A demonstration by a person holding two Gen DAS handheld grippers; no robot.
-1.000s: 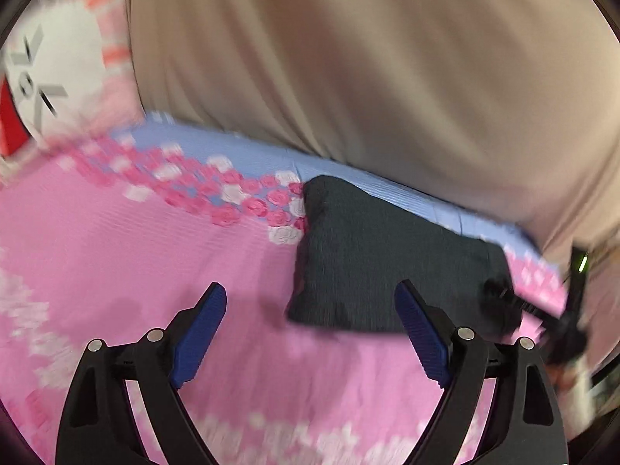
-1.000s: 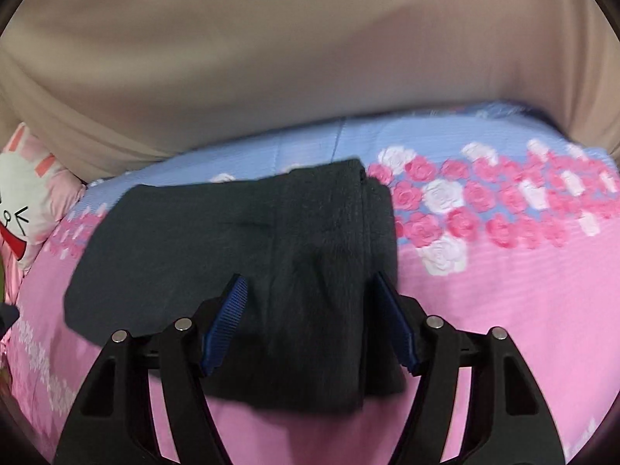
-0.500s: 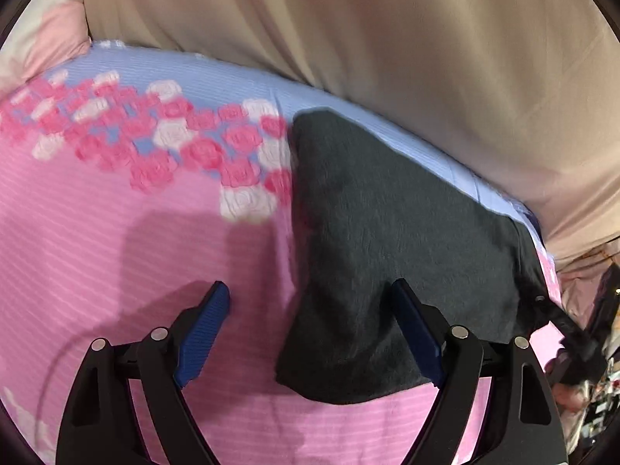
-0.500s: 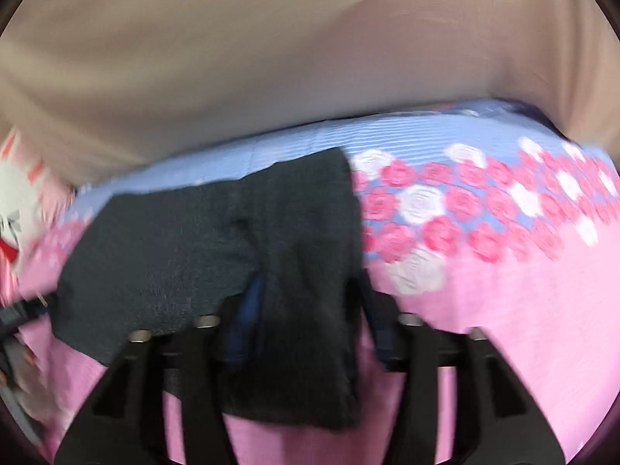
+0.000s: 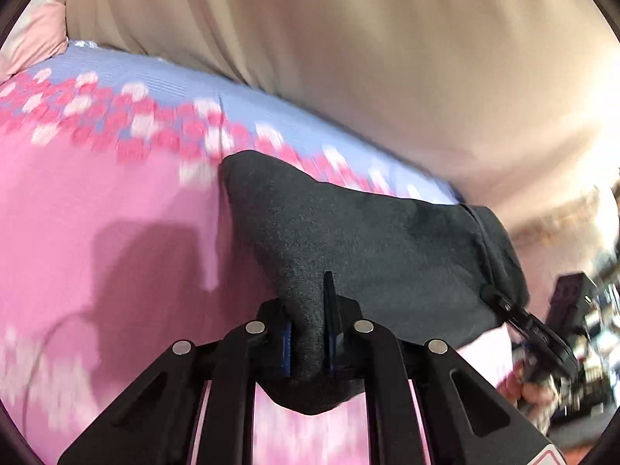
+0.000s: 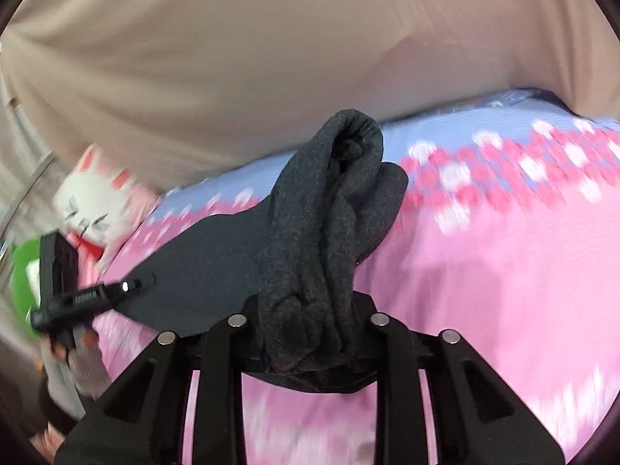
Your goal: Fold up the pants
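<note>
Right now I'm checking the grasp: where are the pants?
The dark pants lie on the pink floral bedspread, pinched at opposite ends by the left gripper and right gripper, below the beige curtain.

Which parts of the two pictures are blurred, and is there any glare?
Left wrist view: the flowers on the bedsheet are smeared, the pants stay fairly sharp, and glare washes out the right edge. Right wrist view: the flowers and the cat pillow are blurred; no glare.

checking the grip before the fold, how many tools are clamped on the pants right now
2. The left tool pinches one edge of the dark pants; the right tool is shut on a bunched end at the opposite side.
</note>
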